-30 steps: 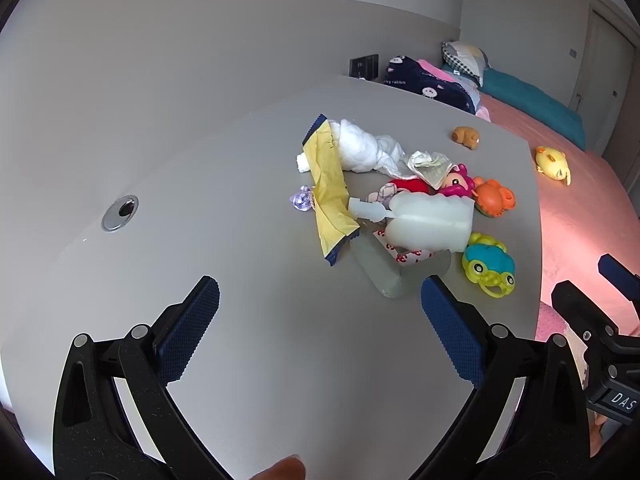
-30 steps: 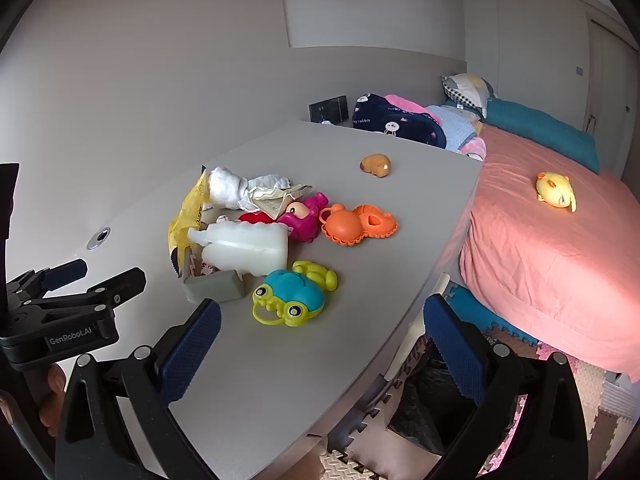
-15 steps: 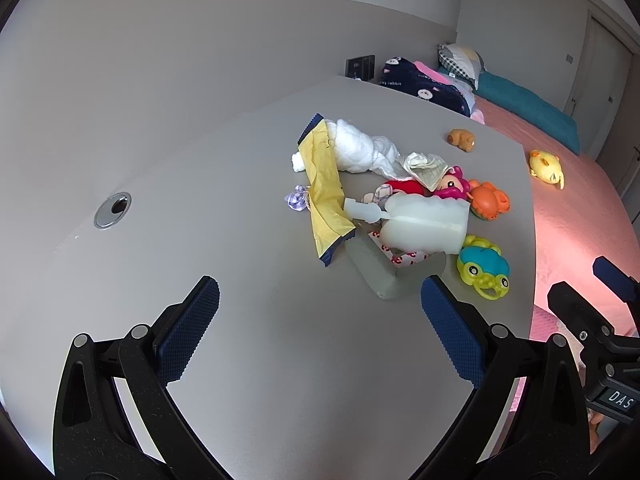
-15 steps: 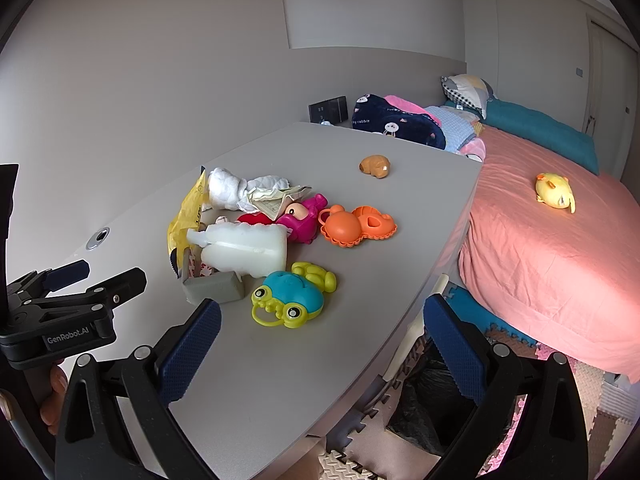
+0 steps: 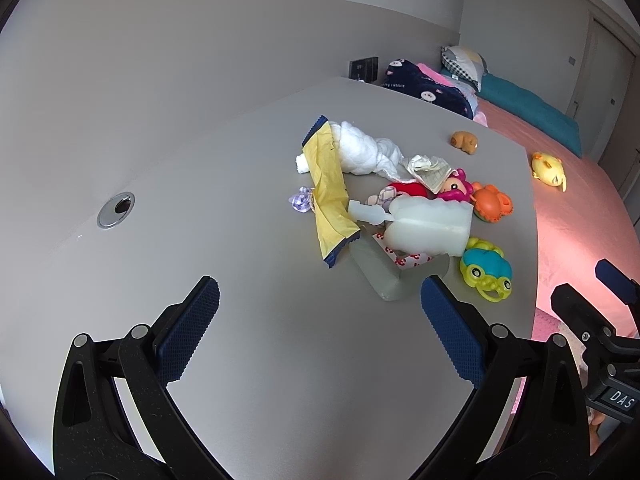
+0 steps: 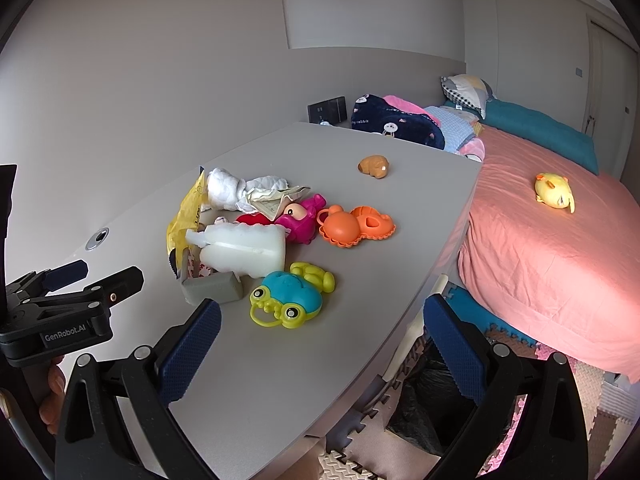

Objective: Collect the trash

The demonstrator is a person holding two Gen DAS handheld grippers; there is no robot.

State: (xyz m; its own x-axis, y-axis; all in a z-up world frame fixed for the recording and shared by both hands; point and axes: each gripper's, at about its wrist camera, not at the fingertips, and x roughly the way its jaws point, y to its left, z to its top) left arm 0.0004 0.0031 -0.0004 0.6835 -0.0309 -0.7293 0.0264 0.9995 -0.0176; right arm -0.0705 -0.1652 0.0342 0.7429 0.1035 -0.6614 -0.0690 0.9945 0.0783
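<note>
A heap of litter and toys lies on the grey table (image 5: 200, 200). Trash in it: a yellow wrapper (image 5: 328, 192) (image 6: 188, 210), white crumpled tissue (image 5: 360, 150) (image 6: 228, 188), a crumpled paper scrap (image 5: 428, 168) (image 6: 276, 198), a milky plastic bottle (image 5: 424, 228) (image 6: 244, 248) on its side, and a grey block (image 5: 380, 272) (image 6: 212, 290). My left gripper (image 5: 320, 332) hovers open, short of the heap, nothing between its fingers. My right gripper (image 6: 322, 344) is open over the table's right edge, also holding nothing.
Toys mix with the litter: a blue-green frog (image 6: 286, 298), an orange crab (image 6: 352, 228), a pink figure (image 6: 300, 220), a brown toy (image 6: 374, 166). A cable hole (image 5: 116, 210) sits at left. A pink bed (image 6: 560, 240) and a black bag (image 6: 424, 408) on the floor lie right.
Both grippers have drifted only slightly; the left wrist view has shifted a little, so the heap sits marginally nearer the frame's middle. Nothing was gripped or let go.
</note>
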